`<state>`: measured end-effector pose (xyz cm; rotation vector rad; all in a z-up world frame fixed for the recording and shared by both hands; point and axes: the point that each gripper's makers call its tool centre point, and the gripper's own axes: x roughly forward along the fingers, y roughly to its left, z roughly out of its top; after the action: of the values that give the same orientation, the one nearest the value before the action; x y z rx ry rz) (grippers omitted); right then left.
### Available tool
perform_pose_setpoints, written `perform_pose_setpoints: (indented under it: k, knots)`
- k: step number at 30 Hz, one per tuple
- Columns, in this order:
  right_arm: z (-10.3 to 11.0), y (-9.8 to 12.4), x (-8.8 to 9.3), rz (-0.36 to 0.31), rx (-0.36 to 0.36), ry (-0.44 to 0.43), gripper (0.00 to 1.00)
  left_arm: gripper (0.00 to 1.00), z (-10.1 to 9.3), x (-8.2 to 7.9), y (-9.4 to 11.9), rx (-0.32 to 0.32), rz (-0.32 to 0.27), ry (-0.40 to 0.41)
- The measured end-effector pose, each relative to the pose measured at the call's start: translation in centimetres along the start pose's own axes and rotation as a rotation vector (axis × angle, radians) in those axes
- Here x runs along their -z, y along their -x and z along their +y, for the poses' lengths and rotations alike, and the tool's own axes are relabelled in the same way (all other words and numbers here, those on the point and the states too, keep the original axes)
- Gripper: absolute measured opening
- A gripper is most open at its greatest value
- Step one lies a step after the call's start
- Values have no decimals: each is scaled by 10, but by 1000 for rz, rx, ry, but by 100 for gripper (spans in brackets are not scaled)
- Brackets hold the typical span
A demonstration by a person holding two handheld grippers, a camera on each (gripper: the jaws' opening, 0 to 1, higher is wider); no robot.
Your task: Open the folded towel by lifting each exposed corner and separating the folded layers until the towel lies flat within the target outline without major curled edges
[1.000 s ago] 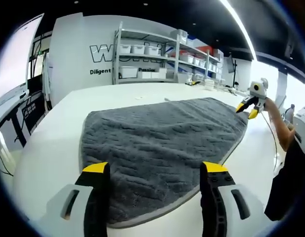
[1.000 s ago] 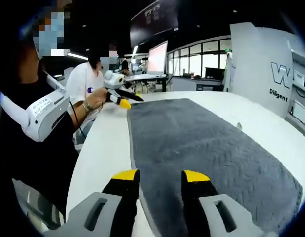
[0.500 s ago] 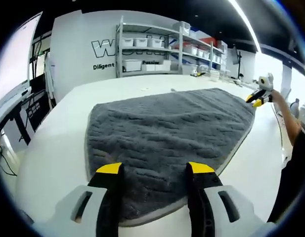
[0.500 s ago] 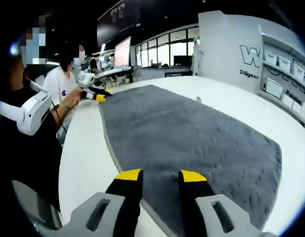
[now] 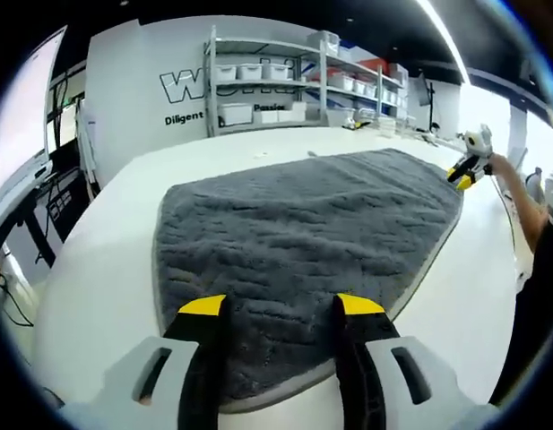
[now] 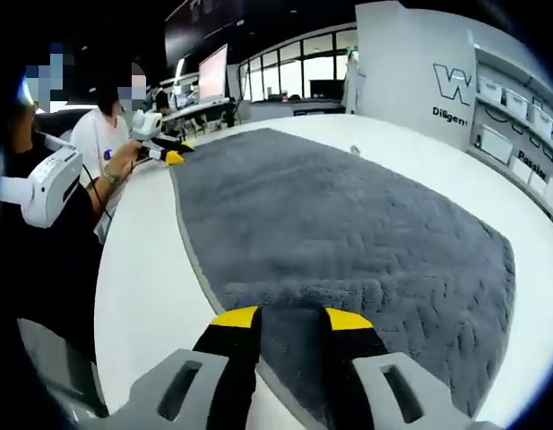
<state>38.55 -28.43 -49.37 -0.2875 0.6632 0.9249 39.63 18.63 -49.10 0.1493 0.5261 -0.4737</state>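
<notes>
Now the grey towel [image 5: 303,242] lies spread flat, each parted tool [image 5: 280,309] [image 6: 292,320] straddling its edge.

The towel [image 5: 303,242] is thick grey cloth, matt and rough, with a ribbed, zigzag pile and a smoother, paler stitched hem along its edge. It lies on a white surface [image 5: 97,269] that looks smooth and faintly glossy, catching soft light. The left gripper [image 5: 280,309] and right gripper [image 6: 280,315] look like moulded plastic, matt grey in the body with black jaws capped in yellow, and the shelving [image 5: 258,85] behind looks like pale painted metal holding white plastic bins.
</notes>
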Motion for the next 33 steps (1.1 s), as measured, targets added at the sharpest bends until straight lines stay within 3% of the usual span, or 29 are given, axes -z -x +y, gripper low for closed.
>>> perform_pose_setpoints:
  k: [22,29,32,33]
  knots:
    - [8,8,5,8,-13,7,29,45,-2,4,9,13,4,11]
    - [9,16,-4,-40,17,-6,41,59,-5,-14,17,13,-60,34]
    - [6,21,-10,-73,40,-25,52,66,-7,-24,21,18,-103,51]
    - [5,23,-11,-81,49,-27,61,68,-8,-28,23,22,-117,59]
